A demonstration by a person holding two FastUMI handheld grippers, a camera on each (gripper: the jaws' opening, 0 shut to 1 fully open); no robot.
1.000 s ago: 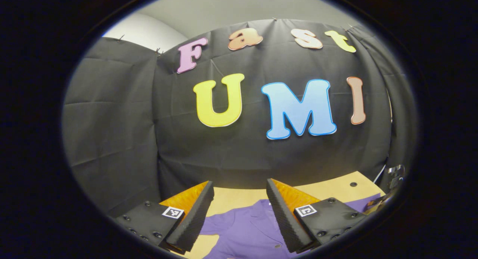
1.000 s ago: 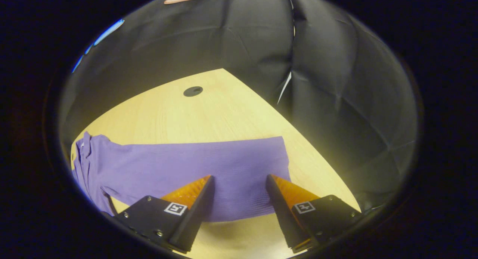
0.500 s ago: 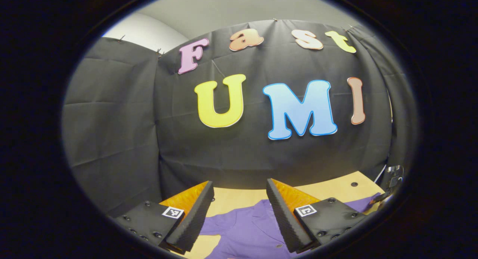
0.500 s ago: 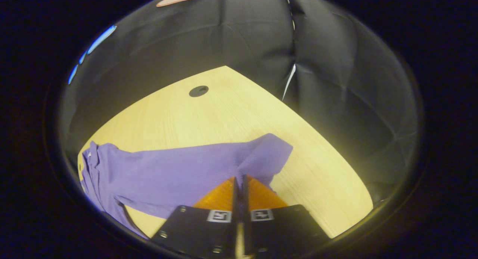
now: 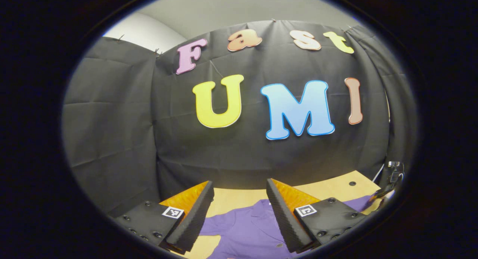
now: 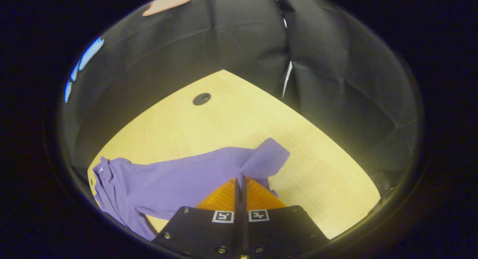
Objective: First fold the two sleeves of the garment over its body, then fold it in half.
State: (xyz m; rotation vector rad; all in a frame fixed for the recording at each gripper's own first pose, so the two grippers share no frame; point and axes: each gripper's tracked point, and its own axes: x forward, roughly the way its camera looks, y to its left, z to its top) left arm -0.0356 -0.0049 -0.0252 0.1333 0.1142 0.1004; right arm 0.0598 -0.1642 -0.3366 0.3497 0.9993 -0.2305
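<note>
The purple garment [image 6: 157, 184] lies spread on the pale wooden table [image 6: 209, 128], its right sleeve [image 6: 209, 169] stretched out long and narrow from the bunched collar end at the left of the right gripper view toward the table's far right corner. The sleeve's cuff end [image 6: 267, 160] is puckered and lifted where the right gripper [image 6: 240, 180] has it, the two orange-backed fingers pressed flat together with the fabric pinched between them near the cuff. From that grip the sleeve's long axis runs away to the left, back toward the body of the shirt, so the fold looks to call for carrying the cuff along that same line, leftward and over the torso. In the left gripper view the garment's collar and placket [image 5: 254, 229] show low down, just past the left gripper [image 5: 239, 199], whose fingers stand spread apart with nothing between them, poised above the table near the shirt's middle. The right gripper is plainly the nearer tool to this sleeve; the left waits over the body, well apart from the cuff. A small dark hole [image 6: 201, 98] marks the bare table beyond the sleeve. By the look of it, the first sleeve fold is just starting and the other sleeve and the halving remain to be done.
</note>
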